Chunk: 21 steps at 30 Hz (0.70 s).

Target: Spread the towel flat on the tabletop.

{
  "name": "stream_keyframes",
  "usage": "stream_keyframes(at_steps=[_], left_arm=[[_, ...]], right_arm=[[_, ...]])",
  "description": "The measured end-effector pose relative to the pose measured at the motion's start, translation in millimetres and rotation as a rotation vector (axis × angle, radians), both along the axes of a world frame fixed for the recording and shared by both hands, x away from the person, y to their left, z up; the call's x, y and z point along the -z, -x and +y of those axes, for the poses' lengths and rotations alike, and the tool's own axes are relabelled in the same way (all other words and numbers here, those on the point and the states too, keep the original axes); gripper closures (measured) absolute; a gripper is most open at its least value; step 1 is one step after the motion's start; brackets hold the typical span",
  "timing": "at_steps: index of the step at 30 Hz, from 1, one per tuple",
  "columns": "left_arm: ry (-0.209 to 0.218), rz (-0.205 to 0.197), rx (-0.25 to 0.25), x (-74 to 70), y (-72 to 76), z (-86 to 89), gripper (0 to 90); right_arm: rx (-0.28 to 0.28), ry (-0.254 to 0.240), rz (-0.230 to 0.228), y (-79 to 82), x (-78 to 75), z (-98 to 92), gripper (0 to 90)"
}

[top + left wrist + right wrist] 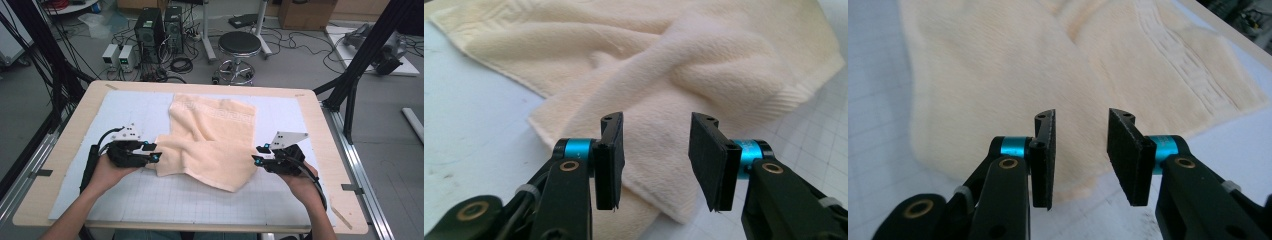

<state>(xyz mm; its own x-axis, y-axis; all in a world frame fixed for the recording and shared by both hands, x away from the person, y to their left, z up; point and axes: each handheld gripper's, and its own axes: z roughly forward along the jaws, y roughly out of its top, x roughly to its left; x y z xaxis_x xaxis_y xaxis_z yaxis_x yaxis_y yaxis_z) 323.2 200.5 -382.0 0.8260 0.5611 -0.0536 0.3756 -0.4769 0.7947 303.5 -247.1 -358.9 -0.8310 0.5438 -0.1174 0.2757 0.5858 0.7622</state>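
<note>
A cream towel (210, 140) lies loosely folded and rumpled on the white gridded mat (125, 110), with a patterned band along its far edge. My left gripper (154, 152) rests at the towel's left corner, held in a hand. In the left gripper view its jaws (656, 150) stand apart, and the towel (664, 65) lies just beyond and under them, ungripped. My right gripper (258, 154) is at the towel's right edge. Its jaws (1082, 150) are open too, over the towel's (998, 75) near border, with nothing pinched between the pads.
The mat covers a wooden table (70, 140). Black frame posts (360, 60) rise at the back corners. On the floor beyond stand a stool (239, 47), computer towers (159, 30) and tangled cables.
</note>
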Motion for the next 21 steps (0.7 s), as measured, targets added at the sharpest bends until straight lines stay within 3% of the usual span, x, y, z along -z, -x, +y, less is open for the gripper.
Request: stream_keyframes(at_steps=[4,6,7,9,11,15,21], left_arm=[[-0.067,0.03,0.015,16.4,-9.8,-18.4,56.4],[-0.119,0.037,0.017,27.0,-15.7,-27.6,55.3],[-0.128,0.047,0.019,32.5,-18.2,-31.6,55.2],[-0.148,0.027,0.014,40.4,-21.0,-36.7,56.9],[-0.137,0.009,-0.004,41.6,-21.8,-37.5,62.4],[-0.108,0.024,-0.011,39.5,-23.3,-29.6,79.5],[-0.072,0.007,-0.018,27.3,-14.5,-19.1,84.4]], right_arm=[[-0.07,0.034,0.038,-5.9,10.3,16.7,61.0],[-0.083,0.048,0.077,-14.7,23.8,25.3,59.0],[-0.081,0.057,0.096,-19.2,31.5,29.3,58.7],[-0.083,0.063,0.125,-26.5,47.6,36.6,59.1],[-0.083,0.084,0.148,-32.9,60.0,42.1,63.1],[-0.075,0.044,0.147,-35.1,64.1,40.8,76.5],[-0.079,0.044,0.126,-27.6,53.1,36.9,81.8]])
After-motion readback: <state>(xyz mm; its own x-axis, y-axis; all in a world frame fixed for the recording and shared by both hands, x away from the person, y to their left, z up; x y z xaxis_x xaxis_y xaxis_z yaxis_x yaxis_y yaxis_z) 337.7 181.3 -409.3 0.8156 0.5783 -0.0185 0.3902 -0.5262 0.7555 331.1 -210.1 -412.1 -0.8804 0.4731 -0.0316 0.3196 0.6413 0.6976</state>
